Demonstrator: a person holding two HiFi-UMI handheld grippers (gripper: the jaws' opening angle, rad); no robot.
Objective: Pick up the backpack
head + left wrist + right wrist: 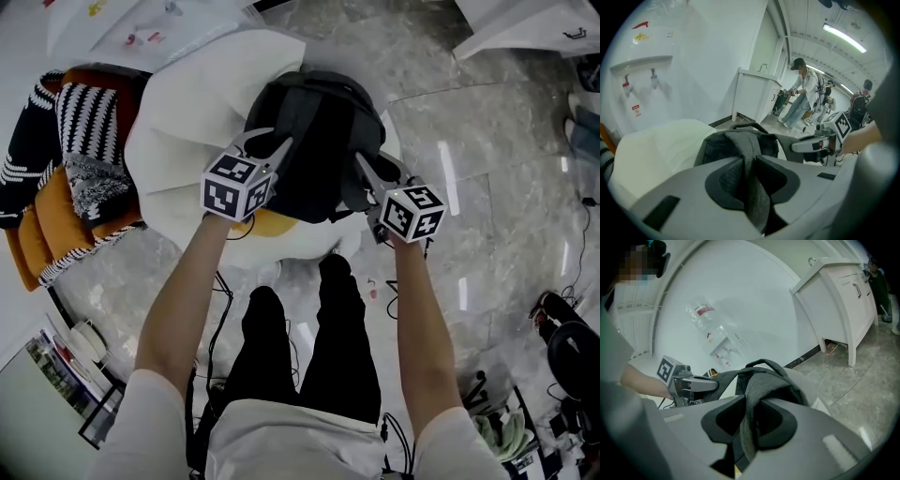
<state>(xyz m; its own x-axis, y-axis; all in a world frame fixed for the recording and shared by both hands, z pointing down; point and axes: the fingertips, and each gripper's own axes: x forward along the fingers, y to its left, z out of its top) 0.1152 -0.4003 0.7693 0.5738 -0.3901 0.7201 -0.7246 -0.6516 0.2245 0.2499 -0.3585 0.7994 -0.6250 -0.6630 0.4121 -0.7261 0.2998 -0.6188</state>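
Head view only: black backpack (314, 141) over a white beanbag (178, 131) on a marble floor (469, 131). Striped black-white and orange cushions (66, 159) just left of the beanbag. Black-trousered legs (300, 347) at the near edge. Top-down angle, so no look between either tool's jaws from here.

Left gripper view only: left tool (750, 159) pinching a grey strap (757, 201), pads pressing it from both sides, strap running up to the top of the backpack. Also here and not in the head view: water dispenser (642, 79) far left, white cabinet (754, 96) against the far wall, people (801, 93) standing well beyond it.

Right gripper view only: right tool (752, 401) pinching a second grey strap (750, 439) the same way, fabric bunched between the pads. Carry loop (764, 364) standing up at the top of the backpack. Left tool in sight to the left, near the backpack.

Hidden or unclear: underside of the backpack covered by its own bulk, so cannot tell whether resting on the beanbag or clear of it. Lower ends of both straps cut off behind the tool bodies. Yellow patch (272, 223) poking out at the near edge of the backpack, not identifiable.

Pose: bare forearms (183, 300) reaching forward and down from the near edge, roughly parallel. Left tool at the left flank of the backpack, right tool at the right flank, marker cubes facing up.
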